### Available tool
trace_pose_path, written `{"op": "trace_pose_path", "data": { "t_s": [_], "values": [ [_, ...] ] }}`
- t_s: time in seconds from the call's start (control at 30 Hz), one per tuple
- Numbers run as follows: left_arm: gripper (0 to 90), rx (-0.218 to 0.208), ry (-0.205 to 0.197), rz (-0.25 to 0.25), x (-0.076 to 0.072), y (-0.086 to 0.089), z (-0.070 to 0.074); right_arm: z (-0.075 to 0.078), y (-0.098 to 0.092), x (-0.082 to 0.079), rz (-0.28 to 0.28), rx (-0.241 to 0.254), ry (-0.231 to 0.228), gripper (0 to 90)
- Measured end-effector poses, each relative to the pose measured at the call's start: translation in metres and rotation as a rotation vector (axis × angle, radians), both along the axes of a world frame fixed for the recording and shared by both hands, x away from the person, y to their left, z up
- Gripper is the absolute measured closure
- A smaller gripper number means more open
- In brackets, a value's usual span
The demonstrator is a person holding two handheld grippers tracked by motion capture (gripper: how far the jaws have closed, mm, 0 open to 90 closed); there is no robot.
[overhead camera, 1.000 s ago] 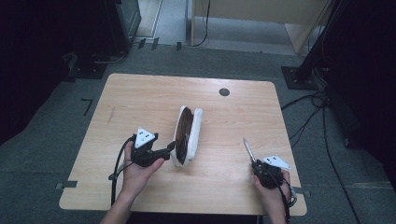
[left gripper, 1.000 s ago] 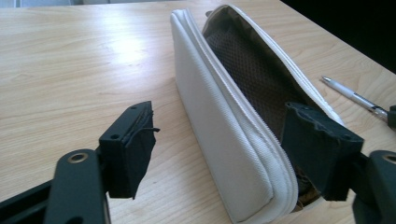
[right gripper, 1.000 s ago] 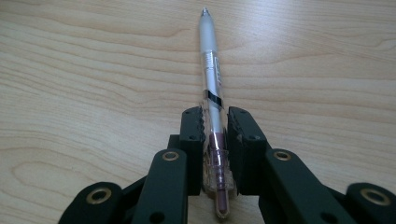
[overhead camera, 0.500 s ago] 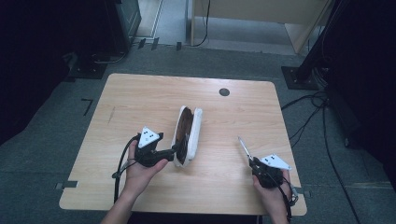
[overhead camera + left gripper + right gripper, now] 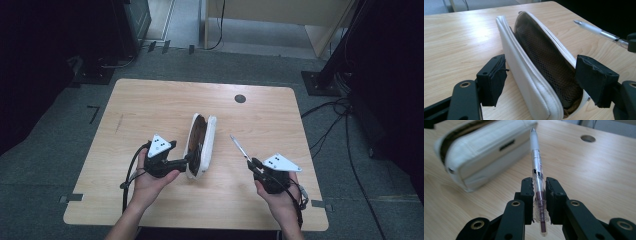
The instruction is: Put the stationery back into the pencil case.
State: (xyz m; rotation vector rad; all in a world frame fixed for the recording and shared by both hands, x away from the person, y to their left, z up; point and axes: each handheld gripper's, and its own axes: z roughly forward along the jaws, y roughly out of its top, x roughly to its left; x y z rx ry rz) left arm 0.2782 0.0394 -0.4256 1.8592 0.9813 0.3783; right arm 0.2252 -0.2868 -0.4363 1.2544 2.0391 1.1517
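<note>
Left gripper [image 5: 187,161] is sitting at the near end of the pencil case [image 5: 202,145], jaws wide, straddling it, pads not pressing. Case is lying unzipped mid-table [image 5: 150,105], only brown mesh lining showing. Right of the case, right gripper [image 5: 251,162] is clamping the pen [image 5: 240,148], tip aimed caseward; insertion looks yet to come

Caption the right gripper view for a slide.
Right gripper clamps a clear pen, tip aimed toward the white pencil case.
</note>
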Motion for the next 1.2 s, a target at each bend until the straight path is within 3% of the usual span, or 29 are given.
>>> {"op": "trace_pose_path", "data": {
  "t_s": [0.33, 0.47, 0.67, 0.77, 1.03, 1.2],
  "values": [
    [27.5, -0.051, 0.009, -0.028, 0.002, -0.009, 0.007, 0.016, 0.043, 0.003, 0.099, 0.032, -0.041, 77.5],
    [29.3, -0.079, 0.032, -0.040, 0.003, -0.011, 0.008, 0.019, 0.056, 0.003, 0.127, 0.044, -0.052, 77.5],
    [33.6, -0.161, 0.097, -0.063, 0.007, -0.012, 0.011, 0.018, 0.071, 0.000, 0.142, 0.087, -0.059, 77.5],
    [35.8, -0.181, 0.118, -0.044, 0.011, -0.011, 0.011, 0.017, 0.077, -0.001, 0.148, 0.103, -0.063, 77.6],
    [42.2, -0.214, 0.164, -0.057, 0.015, -0.012, 0.010, 0.016, 0.088, -0.003, 0.160, 0.112, -0.074, 77.5],
    [43.6, -0.267, 0.198, -0.064, 0.019, -0.010, 0.011, 0.012, 0.093, -0.006, 0.154, 0.119, -0.079, 77.6]
  ]
}}
